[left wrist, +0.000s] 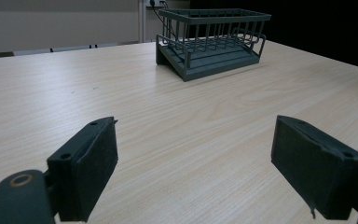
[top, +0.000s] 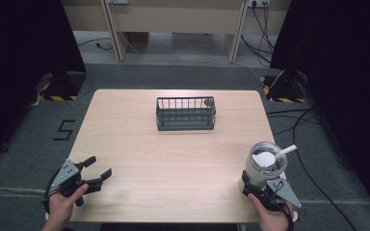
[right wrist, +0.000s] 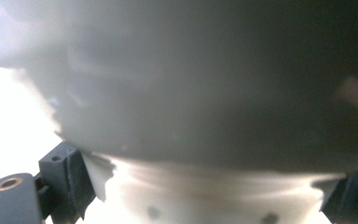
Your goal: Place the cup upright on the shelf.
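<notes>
A dark wire basket (top: 186, 113) stands near the middle of the wooden table (top: 173, 159), slightly toward the far side; it looks empty in the left gripper view (left wrist: 214, 42). A translucent lidded cup (top: 265, 163) with a white straw (top: 287, 151) stands upright at the table's front right. My right gripper (top: 257, 187) is shut on its base. The cup's body (right wrist: 205, 93) looms blurred right in front of the right gripper's camera, with a jaw on either side. My left gripper (top: 100, 166) hovers at the front left, open, with only bare table between its jaws (left wrist: 196, 172).
Black curtains hang at both sides. Cables run over the grey floor to the right of the table. Wooden furniture legs stand beyond the far edge. Bare wood stretches between the basket and both grippers.
</notes>
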`<state>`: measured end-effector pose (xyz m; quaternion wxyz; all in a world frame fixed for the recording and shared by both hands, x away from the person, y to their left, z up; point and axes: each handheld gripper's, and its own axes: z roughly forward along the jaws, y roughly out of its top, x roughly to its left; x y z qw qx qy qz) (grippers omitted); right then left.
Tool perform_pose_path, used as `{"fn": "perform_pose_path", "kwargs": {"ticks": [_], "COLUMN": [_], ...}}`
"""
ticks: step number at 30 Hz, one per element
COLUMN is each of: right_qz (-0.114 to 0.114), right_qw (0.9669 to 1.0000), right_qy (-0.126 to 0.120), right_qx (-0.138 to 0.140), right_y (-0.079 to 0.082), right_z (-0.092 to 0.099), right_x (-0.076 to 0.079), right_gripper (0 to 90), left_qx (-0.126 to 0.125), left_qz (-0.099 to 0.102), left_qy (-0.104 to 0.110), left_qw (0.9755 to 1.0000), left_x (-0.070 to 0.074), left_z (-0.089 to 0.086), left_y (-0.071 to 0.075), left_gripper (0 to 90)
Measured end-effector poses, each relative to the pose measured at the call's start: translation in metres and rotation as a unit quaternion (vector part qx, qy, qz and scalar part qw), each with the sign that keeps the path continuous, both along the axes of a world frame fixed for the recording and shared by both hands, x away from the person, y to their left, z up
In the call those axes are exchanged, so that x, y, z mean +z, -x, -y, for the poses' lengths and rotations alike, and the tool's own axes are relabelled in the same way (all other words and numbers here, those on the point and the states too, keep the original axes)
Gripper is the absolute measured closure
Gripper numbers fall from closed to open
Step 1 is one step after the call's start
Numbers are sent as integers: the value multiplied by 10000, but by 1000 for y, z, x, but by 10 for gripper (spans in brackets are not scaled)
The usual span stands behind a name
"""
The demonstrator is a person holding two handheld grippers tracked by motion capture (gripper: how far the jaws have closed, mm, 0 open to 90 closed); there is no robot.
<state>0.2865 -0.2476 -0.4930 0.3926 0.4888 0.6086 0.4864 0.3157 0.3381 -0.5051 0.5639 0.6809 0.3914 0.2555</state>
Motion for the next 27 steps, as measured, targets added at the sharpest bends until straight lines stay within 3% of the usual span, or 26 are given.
{"fn": "perform_pose_path", "kwargs": {"ticks": [10, 27], "right_qz": [-172, -57], "right_qw": [9998, 9998], "right_qy": [-2, 59], "right_qx": [102, 164], "right_y": [-4, -23], "right_z": [3, 2], "right_x": [6, 32], "right_gripper": [113, 113], "left_qx": [2, 14], "left_qz": [0, -2], "left_qy": [-6, 12], "left_qw": [10000, 10000], "left_x": [0, 0], "left_z": [0, 0], "left_y": [0, 0], "left_gripper": [141, 141]}}
